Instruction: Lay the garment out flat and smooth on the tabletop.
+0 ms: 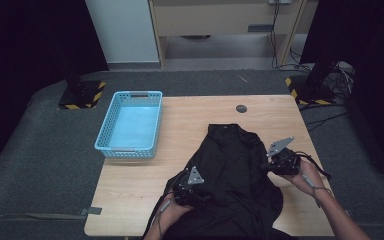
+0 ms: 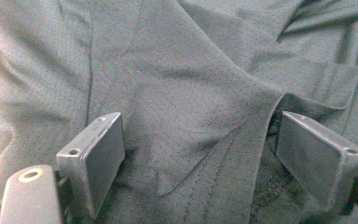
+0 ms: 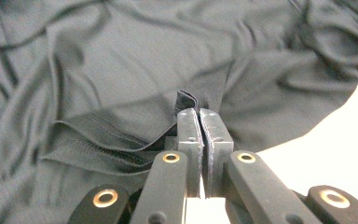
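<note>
Right gripper (image 3: 199, 116): jaws pressed together, a thin fold of the black shirt's (image 1: 230, 170) hem pinched at the tips. In the right gripper view a bit of cloth sticks up just past the pads, so the grip is on an edge, not a bunched handful. Good for pulling one layer without dragging the rest.

Left gripper (image 2: 200, 154): jaws standing wide apart, cloth lying between them, pads not pressing on it. A stitched seam and a folded edge run through the gap. Looks like it's lined up for a pinch on that seam, not yet made.

Shirt location: crumpled on the near half of the wooden table (image 1: 190, 115), right of centre, lower part hanging over the near edge by the person's arms. Collar end points away from the person. In the high view the left gripper (image 1: 187, 187) sits on the shirt's near left part, the right gripper (image 1: 280, 160) on its right edge, well apart from each other.

My read: step in hand is spreading or straightening the shirt. Right side is held at the edge as an anchor or pull point; left needs its own edge grip before the cloth can be tensioned between the two.

Blue basket (image 1: 130, 125) stands on the table's far left, nothing in it, well clear of the shirt. Likely the drop-off, so early in the job.

Risk: thin mesh cloth, small bite on the right, could slip out under a hard pull.
</note>
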### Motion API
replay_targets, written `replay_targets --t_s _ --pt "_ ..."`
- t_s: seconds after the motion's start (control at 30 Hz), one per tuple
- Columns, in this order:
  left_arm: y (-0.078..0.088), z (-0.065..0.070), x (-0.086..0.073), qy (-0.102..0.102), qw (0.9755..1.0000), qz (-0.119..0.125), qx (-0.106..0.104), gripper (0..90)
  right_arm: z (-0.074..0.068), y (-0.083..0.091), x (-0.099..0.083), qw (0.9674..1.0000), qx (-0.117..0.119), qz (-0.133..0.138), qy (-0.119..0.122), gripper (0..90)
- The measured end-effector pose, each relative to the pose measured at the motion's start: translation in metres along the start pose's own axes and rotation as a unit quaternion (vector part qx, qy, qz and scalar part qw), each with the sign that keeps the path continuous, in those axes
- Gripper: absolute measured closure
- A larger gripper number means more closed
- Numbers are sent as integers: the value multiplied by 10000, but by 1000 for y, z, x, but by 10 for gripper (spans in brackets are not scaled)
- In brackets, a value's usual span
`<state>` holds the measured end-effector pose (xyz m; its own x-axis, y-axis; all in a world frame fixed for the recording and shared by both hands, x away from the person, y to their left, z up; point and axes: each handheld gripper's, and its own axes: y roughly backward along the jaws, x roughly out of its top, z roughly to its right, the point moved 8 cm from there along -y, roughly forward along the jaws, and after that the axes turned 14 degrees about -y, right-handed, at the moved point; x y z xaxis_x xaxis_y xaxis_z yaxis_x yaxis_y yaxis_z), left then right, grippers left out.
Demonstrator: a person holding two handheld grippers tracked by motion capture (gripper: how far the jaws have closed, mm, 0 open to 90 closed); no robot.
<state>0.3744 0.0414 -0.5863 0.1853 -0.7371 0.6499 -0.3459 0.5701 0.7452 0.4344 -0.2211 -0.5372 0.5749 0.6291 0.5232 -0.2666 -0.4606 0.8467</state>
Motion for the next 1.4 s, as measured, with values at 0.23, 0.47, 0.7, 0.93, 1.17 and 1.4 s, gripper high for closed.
replay_targets --t_s 0.23,0.47,0.7,0.93,1.17,1.4 --pt "0 -1 0 26 10000 16 10 159 23 13 -24 9996 -165 -66 -239 883" --pt "0 -1 0 6 10000 -34 2 160 39 20 -43 9987 -314 -173 -354 883" --pt "0 -1 0 22 10000 -51 12 159 53 28 -58 9978 -421 -198 -476 882" --pt "0 -1 0 35 10000 -59 21 159 70 38 -78 9957 -578 -278 -676 882" --pt "0 -1 0 54 10000 -60 28 160 84 45 -100 9929 -695 -299 -919 883" --pt "0 -1 0 58 10000 -66 31 162 98 49 -119 9885 -819 -261 -1247 882"
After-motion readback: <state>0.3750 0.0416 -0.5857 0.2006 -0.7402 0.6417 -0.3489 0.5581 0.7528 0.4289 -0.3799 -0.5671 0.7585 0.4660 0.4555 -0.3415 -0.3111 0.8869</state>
